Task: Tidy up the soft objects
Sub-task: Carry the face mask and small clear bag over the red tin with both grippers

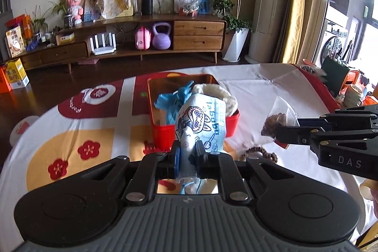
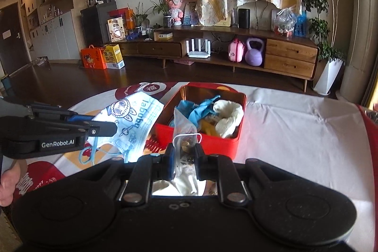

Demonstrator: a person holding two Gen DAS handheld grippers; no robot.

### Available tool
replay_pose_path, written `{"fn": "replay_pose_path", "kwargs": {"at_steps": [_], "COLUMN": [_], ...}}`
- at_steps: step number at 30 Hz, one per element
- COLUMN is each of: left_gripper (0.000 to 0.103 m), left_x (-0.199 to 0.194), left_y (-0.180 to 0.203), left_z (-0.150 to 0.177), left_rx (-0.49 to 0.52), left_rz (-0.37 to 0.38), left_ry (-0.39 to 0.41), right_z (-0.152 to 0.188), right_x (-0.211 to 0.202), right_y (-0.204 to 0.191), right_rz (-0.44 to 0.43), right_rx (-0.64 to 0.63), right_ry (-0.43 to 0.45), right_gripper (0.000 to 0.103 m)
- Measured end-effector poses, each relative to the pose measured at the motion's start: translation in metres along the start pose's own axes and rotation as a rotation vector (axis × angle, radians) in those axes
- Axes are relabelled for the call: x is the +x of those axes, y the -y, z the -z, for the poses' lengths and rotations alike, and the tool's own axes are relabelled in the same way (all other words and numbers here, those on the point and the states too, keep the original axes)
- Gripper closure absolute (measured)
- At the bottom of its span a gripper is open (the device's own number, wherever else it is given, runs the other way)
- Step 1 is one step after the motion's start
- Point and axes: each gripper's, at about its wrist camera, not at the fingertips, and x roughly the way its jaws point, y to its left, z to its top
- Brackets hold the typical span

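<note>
So the mask [image 1: 203, 124] is a light, floppy printed thing, pinched by one end in the left gripper [image 1: 187, 152], which is closed tight on it, and it's held up just in front of the red tin [image 1: 232, 119]. Being that limp it'll flop and drape wherever gravity wants, and the ear loops [image 2: 94, 152] dangle underneath, so I'd guess they could snag on the tin's rim on the way in. Holding it near an end like this seems fine since it weighs basically nothing. The right gripper [image 2: 184, 152] is clamped on a clear bag [image 2: 185, 128] with some dark brown bits inside, also right at the near wall of the tin; thin plastic is slippery and crinkly, so gripping the bunched top looks like the safe spot. Inside the tin there's already a blue glove [image 2: 198, 108] and a cream sock [image 2: 228, 117]. A brown scrunchie [image 1: 258, 152] sits on the tablecloth [image 2: 295, 124] beside it.
</note>
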Motion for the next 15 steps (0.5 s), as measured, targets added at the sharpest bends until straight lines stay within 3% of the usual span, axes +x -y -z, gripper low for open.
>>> {"fn": "replay_pose_path", "kwargs": {"at_steps": [15], "left_gripper": [0.09], "left_x": [0.053], "left_y": [-0.011], "left_z": [-0.065], "left_rx": [0.037], "left_rz": [-0.006], "left_ry": [0.026], "right_z": [-0.033], "right_x": [0.051], "right_y": [0.021], "right_rz": [0.022], "right_rx": [-0.006], "right_ry": [0.015], "right_gripper": [0.087]}}
